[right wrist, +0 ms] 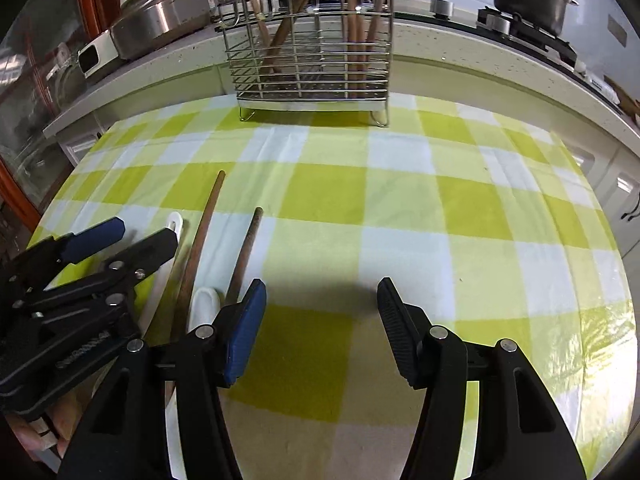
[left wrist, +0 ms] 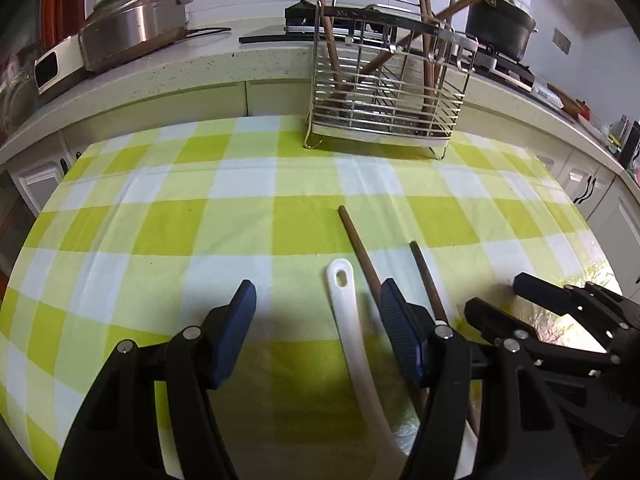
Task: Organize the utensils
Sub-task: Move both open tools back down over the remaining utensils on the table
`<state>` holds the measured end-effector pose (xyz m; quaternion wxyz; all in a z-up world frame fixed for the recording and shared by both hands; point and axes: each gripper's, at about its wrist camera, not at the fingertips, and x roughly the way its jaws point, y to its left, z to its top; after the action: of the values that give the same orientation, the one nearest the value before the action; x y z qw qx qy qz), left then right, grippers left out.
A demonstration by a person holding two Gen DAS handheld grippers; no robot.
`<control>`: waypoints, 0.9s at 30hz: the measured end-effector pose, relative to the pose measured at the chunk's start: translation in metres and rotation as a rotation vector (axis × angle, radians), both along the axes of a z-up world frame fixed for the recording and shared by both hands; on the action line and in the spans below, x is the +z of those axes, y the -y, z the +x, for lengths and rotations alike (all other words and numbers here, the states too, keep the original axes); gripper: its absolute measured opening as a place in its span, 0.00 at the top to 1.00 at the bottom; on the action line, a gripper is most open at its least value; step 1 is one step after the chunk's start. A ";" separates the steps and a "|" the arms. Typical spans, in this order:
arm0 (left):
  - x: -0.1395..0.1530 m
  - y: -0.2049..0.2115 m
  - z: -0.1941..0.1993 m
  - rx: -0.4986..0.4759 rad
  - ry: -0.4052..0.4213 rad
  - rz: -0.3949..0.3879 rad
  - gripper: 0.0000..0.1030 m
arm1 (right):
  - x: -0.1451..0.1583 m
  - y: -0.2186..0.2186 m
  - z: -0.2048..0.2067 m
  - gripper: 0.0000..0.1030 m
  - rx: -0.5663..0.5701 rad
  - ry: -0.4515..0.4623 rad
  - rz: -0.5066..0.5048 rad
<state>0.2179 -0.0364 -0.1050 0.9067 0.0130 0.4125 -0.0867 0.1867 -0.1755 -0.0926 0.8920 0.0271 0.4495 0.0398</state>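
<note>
A wire utensil rack (left wrist: 386,96) stands at the far edge of the checked tablecloth and holds several wooden-handled utensils; it also shows in the right wrist view (right wrist: 310,52). A white plastic utensil (left wrist: 352,320) lies on the cloth between the fingers of my open left gripper (left wrist: 316,312). Two wooden handles (left wrist: 360,248) (left wrist: 428,280) lie just right of it. In the right wrist view the same handles (right wrist: 200,236) (right wrist: 246,252) and a white utensil (right wrist: 204,306) lie left of my open, empty right gripper (right wrist: 320,312). The left gripper (right wrist: 120,240) appears at the left there.
A counter behind the table carries a steel appliance (left wrist: 120,32), a dark pot on a stove (left wrist: 500,24) and a knife (left wrist: 276,36). The green and white checked cloth (right wrist: 440,220) covers the table. Cabinet doors (left wrist: 592,192) run along the right.
</note>
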 end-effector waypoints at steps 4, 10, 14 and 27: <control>-0.005 0.001 0.003 0.014 -0.019 0.019 0.40 | 0.002 -0.003 0.001 0.47 0.022 0.006 0.043; -0.005 -0.011 0.009 0.042 -0.029 0.000 0.40 | 0.002 -0.012 0.000 0.48 0.065 0.001 0.051; -0.001 -0.021 0.008 0.060 -0.026 -0.027 0.40 | 0.008 -0.018 -0.012 0.48 0.086 0.021 0.048; -0.008 -0.001 0.002 -0.046 -0.038 0.019 0.59 | 0.006 -0.031 -0.035 0.62 0.128 0.023 0.061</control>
<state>0.2195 -0.0355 -0.1128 0.8963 0.0295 0.4301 -0.1038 0.1516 -0.1446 -0.0871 0.8915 0.0250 0.4387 0.1105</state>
